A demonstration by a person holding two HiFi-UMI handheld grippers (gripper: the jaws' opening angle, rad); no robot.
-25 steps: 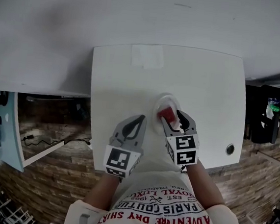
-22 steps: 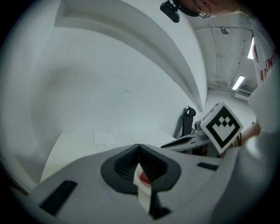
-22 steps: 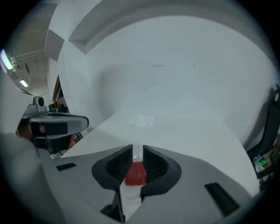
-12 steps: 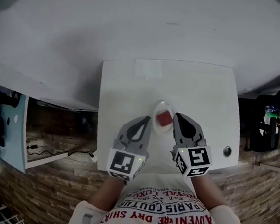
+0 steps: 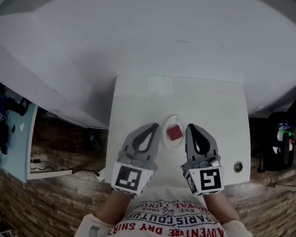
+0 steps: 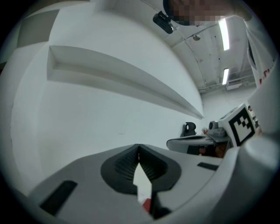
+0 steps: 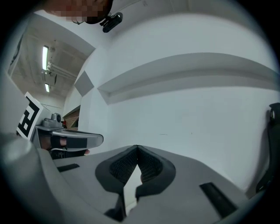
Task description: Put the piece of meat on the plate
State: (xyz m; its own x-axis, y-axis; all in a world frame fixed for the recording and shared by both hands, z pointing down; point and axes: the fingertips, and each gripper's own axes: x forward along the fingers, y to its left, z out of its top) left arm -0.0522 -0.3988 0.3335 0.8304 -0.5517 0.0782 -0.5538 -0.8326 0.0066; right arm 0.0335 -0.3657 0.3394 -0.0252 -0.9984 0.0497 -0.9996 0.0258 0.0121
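Meat (image 5: 175, 132), a red square, flat on the small plate (image 5: 166, 126) in the near half of the white desk (image 5: 217, 104); left gripper (image 5: 150, 127) just left of the plate, fingers pressed together on nothing; right gripper (image 5: 195, 128) just right of it, fingers likewise closed and empty; bare desk beyond, up to the wall; side edges well clear of the plate.

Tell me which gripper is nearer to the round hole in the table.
The right gripper: the hole lies beside it, while the left gripper is across the plate from it.
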